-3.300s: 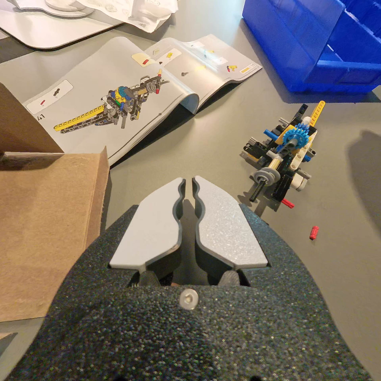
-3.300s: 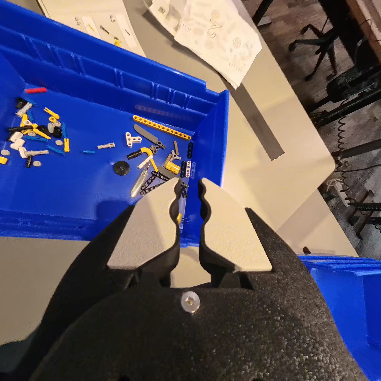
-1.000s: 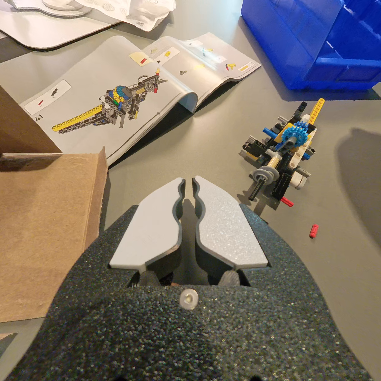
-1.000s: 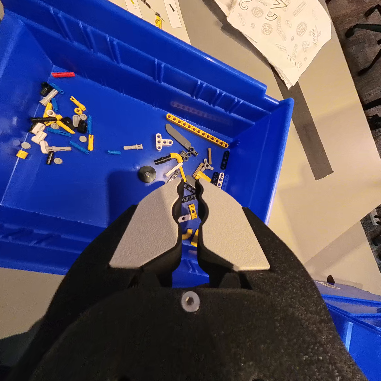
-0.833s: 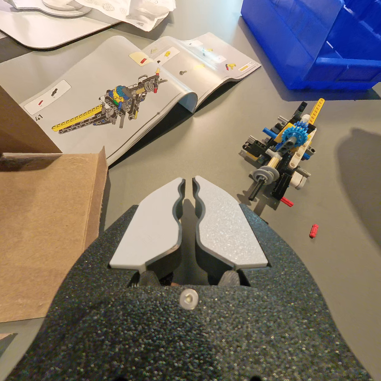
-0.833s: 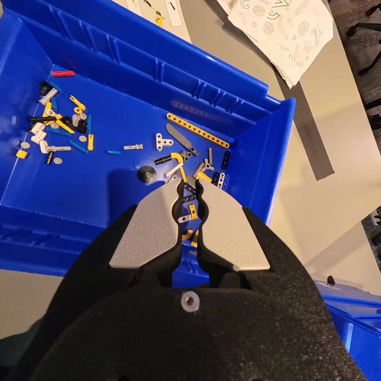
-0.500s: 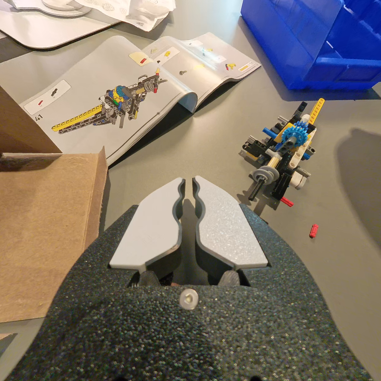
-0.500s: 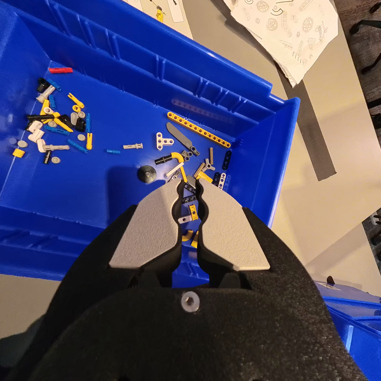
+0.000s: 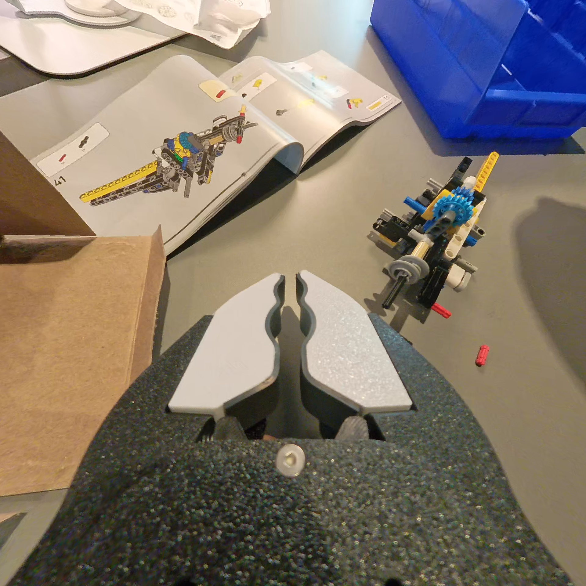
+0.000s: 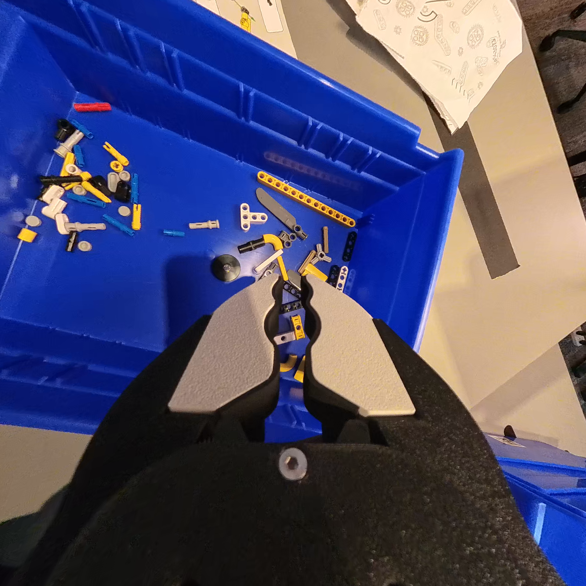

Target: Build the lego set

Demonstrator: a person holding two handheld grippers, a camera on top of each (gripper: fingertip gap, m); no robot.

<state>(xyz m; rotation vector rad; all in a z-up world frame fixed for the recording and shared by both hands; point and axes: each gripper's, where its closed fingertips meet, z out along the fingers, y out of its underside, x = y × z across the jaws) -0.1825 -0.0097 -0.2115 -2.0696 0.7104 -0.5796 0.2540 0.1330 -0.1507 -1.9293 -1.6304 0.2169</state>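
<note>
The small, partly built black, yellow and blue-geared lego model [image 9: 437,234] sits on the grey worktop [image 9: 317,222], clearly unfinished, many loose pieces remaining in the blue plastic bin [image 10: 190,79]; the left hand-held gripper [image 9: 289,277] idles nearly closed and empty, while the right hand-held gripper [image 10: 290,279] hovers narrowly parted over the pieces, gripping nothing visible.

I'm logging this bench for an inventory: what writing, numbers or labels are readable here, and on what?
I won't quote writing; these things bear it.
Instruction booklet: a page number at the open page's corner.
White printed sheet: small marks, too small to read.
Second blue bin: a white label, cut off and blurred.
</note>
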